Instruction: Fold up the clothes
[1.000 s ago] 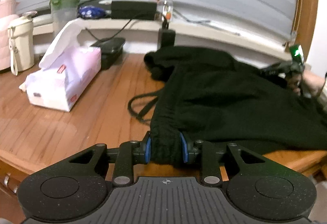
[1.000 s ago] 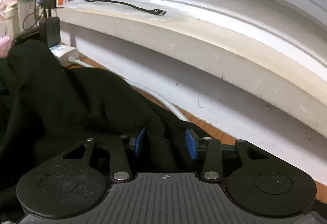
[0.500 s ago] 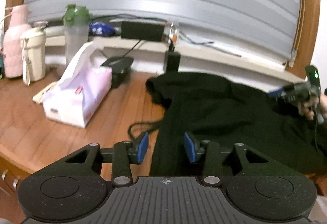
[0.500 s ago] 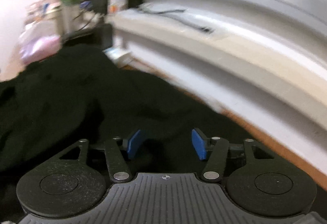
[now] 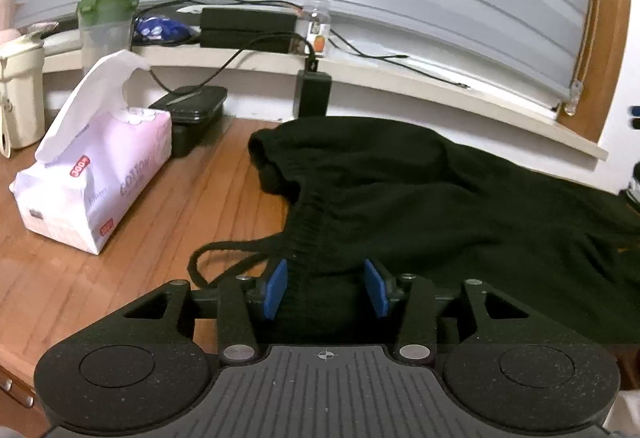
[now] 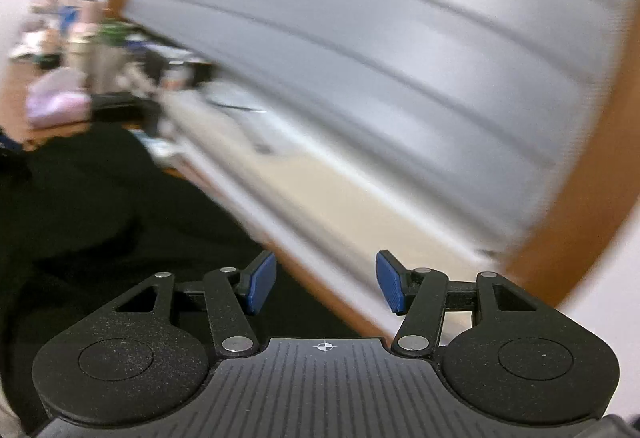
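Because it slumps in folds across the table [image 5: 132, 238], the black garment [image 5: 460, 206] ahead of the left gripper [image 5: 326, 292] is judged soft, light and limp; its ribbed waistband [image 5: 308, 234] offers the firmest hold. Left jaws have just been opening, waistband between the pads [image 5: 276, 288] but unpinched. Right gripper [image 6: 326, 284], jaws apart and empty, hangs above the garment's edge.

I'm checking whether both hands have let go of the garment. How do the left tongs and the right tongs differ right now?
The left tongs have black garment fabric, at its ribbed waistband, lying between their blue pads; the right tongs have nothing between theirs. The left tongs sit low over the garment on the wooden table; the right tongs are clear of it, in a motion-blurred view. Both have just been opening and grip nothing.
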`<act>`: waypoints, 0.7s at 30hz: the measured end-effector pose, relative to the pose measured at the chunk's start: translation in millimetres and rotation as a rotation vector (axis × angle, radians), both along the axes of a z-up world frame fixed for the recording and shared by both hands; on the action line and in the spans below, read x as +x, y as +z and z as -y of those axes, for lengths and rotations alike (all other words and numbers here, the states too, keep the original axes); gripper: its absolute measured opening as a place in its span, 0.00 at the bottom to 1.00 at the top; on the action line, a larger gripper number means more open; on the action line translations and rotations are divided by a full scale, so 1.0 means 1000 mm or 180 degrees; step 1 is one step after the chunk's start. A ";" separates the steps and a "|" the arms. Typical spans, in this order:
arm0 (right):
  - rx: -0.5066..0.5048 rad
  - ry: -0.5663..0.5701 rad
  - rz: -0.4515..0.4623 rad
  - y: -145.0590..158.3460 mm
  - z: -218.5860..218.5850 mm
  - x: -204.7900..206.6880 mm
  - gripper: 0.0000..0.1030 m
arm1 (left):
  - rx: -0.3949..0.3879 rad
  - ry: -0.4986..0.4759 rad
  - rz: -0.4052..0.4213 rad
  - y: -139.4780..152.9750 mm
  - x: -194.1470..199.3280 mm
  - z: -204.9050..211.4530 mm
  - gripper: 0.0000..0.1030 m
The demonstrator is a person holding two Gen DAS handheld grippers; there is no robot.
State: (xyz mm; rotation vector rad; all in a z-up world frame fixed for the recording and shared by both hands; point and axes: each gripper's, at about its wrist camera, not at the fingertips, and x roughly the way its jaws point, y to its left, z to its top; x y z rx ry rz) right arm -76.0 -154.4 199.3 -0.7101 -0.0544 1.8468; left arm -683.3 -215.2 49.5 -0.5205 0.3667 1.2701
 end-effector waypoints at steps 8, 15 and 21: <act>-0.0283 -0.0069 -0.0159 -0.069 -0.020 0.029 0.54 | 0.0003 0.0118 -0.0110 0.001 0.002 -0.022 0.62; -0.0604 0.0287 -0.0436 -0.142 -0.057 -0.042 0.54 | -0.0125 0.0058 -0.0070 0.014 0.012 -0.104 0.72; -0.0625 0.0334 -0.0364 -0.169 -0.062 -0.061 0.60 | -0.0458 0.0069 -0.0032 0.008 0.024 -0.174 0.72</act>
